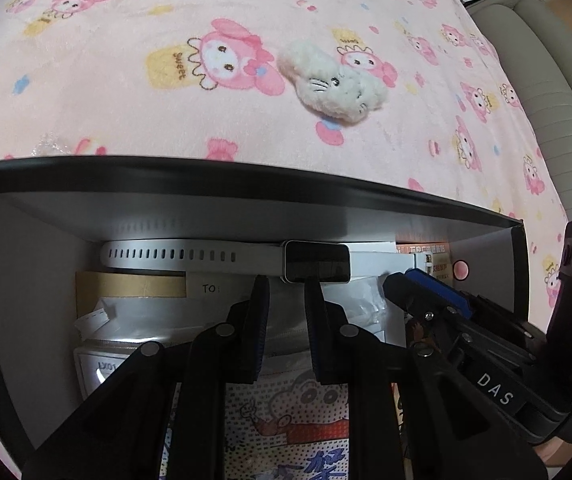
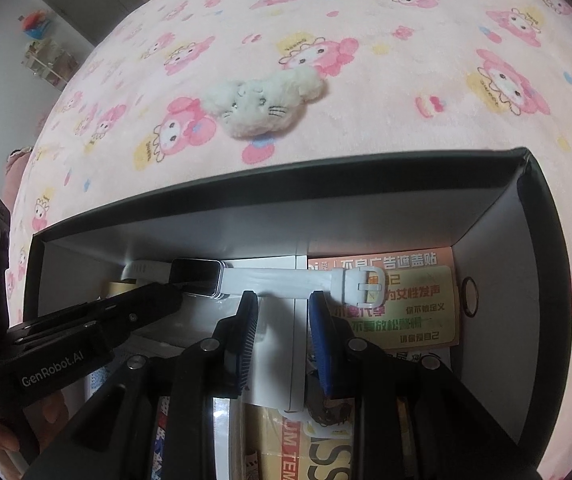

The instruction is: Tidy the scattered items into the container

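A black box [image 1: 245, 184] with a white inside sits on the pink bed; it also shows in the right wrist view [image 2: 269, 184]. A white smartwatch [image 1: 314, 266] with a black screen lies in it against the far wall, its buckled strap [image 2: 360, 282] running right. My left gripper [image 1: 286, 284] is open, its tips just short of the watch face. My right gripper [image 2: 281, 298] is open, its tips at the strap; whether they touch it I cannot tell. A cream plush cat [image 1: 332, 82] lies on the blanket beyond the box, also in the right wrist view [image 2: 263, 106].
The box also holds packets, a taped envelope [image 1: 133, 286], a comic-print packet [image 1: 286, 420] and an orange sticker sheet [image 2: 410, 300]. The pink cartoon blanket [image 1: 125, 60] spreads all around. A grey padded headboard [image 1: 554, 112] stands at the right; a shelf [image 2: 45, 56] stands far left.
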{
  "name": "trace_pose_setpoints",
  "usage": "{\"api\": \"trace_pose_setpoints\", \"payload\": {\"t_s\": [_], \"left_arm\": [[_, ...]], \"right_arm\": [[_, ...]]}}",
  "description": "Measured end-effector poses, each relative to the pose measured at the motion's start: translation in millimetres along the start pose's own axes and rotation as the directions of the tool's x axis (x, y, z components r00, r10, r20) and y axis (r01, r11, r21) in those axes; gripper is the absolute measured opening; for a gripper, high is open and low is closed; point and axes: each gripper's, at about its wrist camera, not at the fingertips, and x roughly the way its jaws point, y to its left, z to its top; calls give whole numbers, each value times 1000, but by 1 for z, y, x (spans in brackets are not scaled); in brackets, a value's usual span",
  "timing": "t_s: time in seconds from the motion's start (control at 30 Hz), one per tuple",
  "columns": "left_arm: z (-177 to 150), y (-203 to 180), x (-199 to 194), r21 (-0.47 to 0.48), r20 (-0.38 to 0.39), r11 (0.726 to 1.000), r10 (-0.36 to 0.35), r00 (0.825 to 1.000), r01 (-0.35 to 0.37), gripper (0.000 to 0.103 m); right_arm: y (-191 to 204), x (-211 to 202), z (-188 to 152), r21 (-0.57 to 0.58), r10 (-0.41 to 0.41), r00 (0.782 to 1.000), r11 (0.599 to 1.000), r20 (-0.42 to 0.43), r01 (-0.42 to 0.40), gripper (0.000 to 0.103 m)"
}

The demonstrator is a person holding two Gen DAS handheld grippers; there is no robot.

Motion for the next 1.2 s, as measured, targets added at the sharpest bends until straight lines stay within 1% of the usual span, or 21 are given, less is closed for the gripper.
{"api": "trace_pose_setpoints", "payload": {"t_s": [0.03,0.13,0.2,0.23,0.27,0.3,0.33,0.4,0.43,0.47,0.5,0.53,0.57,0.6,0.67,0.73,0.77,0.87,0.93,1.07,1.2], "left_arm": [[-2,-2,-3,8,12,1000,9,1000,-9,23],[-8,-7,-21,36,63,999,10,998,-12,36],[-14,-13,-38,57,117,998,33,993,-40,49],[-16,-15,-46,67,141,996,45,989,-54,53],[-20,-18,-55,76,170,995,57,984,-70,63],[-25,-21,-67,86,206,993,65,976,-84,70],[-29,-23,-76,95,230,991,68,971,-92,73],[-38,-27,-95,116,282,987,77,956,-114,83],[-45,-31,-106,124,313,984,86,946,-131,85],[-50,-34,-115,129,341,981,92,936,-143,89],[-59,-36,-128,133,377,979,96,921,-156,93],[-64,-36,-136,134,399,978,96,912,-162,95],[-72,-37,-148,134,421,977,98,902,-168,99],[-79,-37,-155,133,437,976,99,894,-173,101],[-95,-36,-174,124,477,975,104,873,-184,101],[-114,-34,-189,116,510,973,114,853,-200,102],[-123,-33,-195,119,521,971,118,845,-208,102],[-149,-32,-213,133,548,962,130,826,-240,102],[-166,-30,-225,137,566,960,128,814,-246,102],[-193,-28,-238,160,571,957,111,814,-243,102],[-217,-25,-242,165,573,950,127,810,-266,102]], "right_arm": [[1,-2,-1,-4,-6,1000,1000,3,6,23],[8,-12,-3,-14,-44,999,999,31,44,24],[14,-22,-4,-16,-50,997,999,58,51,26],[16,-28,-6,-17,-50,996,999,73,51,27],[19,-34,-7,-17,-50,995,998,87,52,29],[21,-42,-11,-16,-56,993,998,105,58,33],[24,-50,-16,-15,-68,990,997,127,70,36],[31,-67,-29,-20,-107,979,994,172,112,42],[37,-76,-37,-26,-137,971,989,196,144,44],[41,-84,-41,-33,-156,964,985,215,167,48],[47,-93,-46,-44,-171,956,981,237,187,53],[54,-105,-54,-57,-175,947,979,269,197,56],[56,-114,-59,-56,-171,941,979,293,196,63],[60,-125,-68,-42,-168,931,981,323,192,69],[64,-139,-83,-15,-161,918,984,362,178,72],[69,-150,-97,1,-169,907,983,387,183,72],[72,-153,-103,6,-176,902,982,394,190,72],[77,-165,-122,21,-193,891,979,411,202,72],[81,-173,-137,26,-195,886,979,421,203,72],[93,-185,-165,20,-187,882,980,432,198,72],[105,-191,-190,16,-172,885,983,432,184,72]]}}
